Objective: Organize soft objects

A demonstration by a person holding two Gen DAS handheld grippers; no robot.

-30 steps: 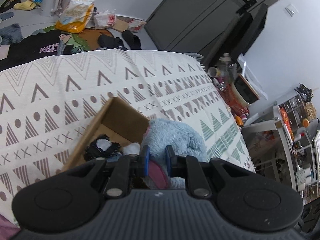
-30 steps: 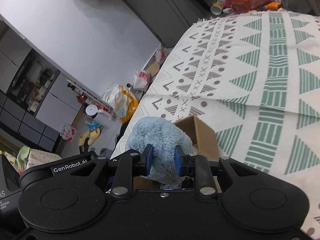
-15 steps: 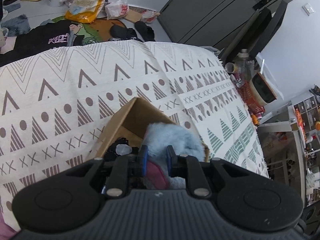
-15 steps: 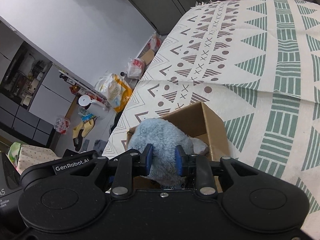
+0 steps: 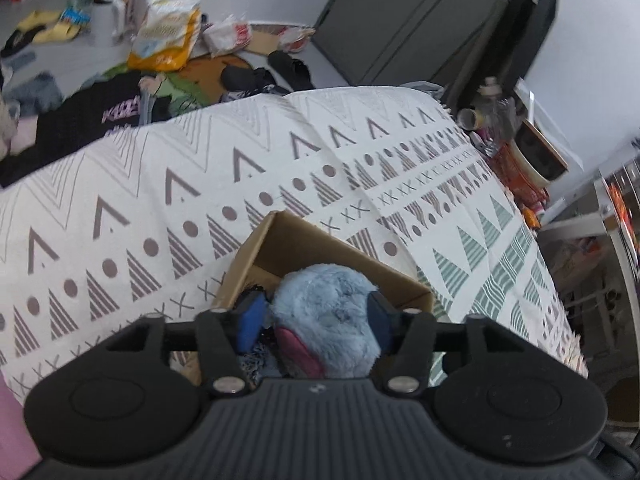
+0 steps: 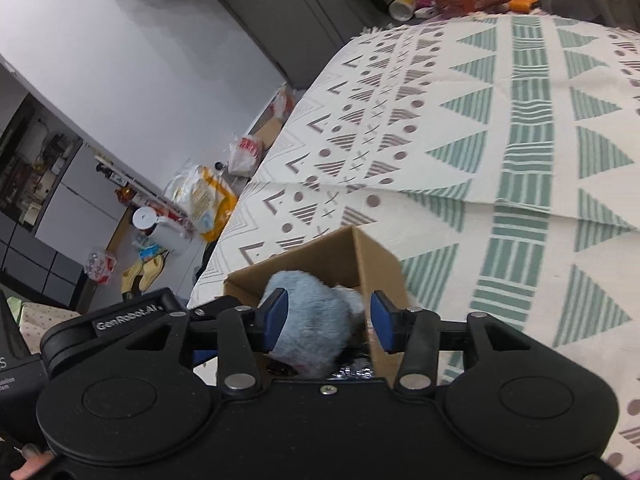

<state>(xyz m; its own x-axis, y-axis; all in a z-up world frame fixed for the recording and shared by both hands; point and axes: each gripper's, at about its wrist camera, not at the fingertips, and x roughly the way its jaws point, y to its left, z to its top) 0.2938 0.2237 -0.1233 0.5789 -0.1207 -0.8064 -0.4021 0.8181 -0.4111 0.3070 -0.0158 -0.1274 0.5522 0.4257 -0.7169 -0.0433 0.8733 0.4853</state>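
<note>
A fluffy light-blue plush toy (image 5: 326, 312) with a pink patch lies in an open cardboard box (image 5: 304, 246) on the patterned bed cover. My left gripper (image 5: 316, 322) is open, its blue pads (image 5: 250, 320) either side of the plush. In the right wrist view the same plush (image 6: 312, 320) sits in the box (image 6: 360, 252). My right gripper (image 6: 330, 322) is open around it. A dark lacy item (image 5: 252, 356) lies under the plush in the box.
The patterned cover (image 5: 160, 200) spreads around the box. Beyond the bed edge the floor holds bags (image 5: 168, 36), black clothes (image 5: 80, 116), slippers and a white jug (image 5: 106, 12). A dark cabinet (image 5: 420, 20) and cluttered shelves (image 5: 520, 152) stand at the right.
Both grippers were shut on the plush and have opened wide. The plush has gone down from above the box into it.
</note>
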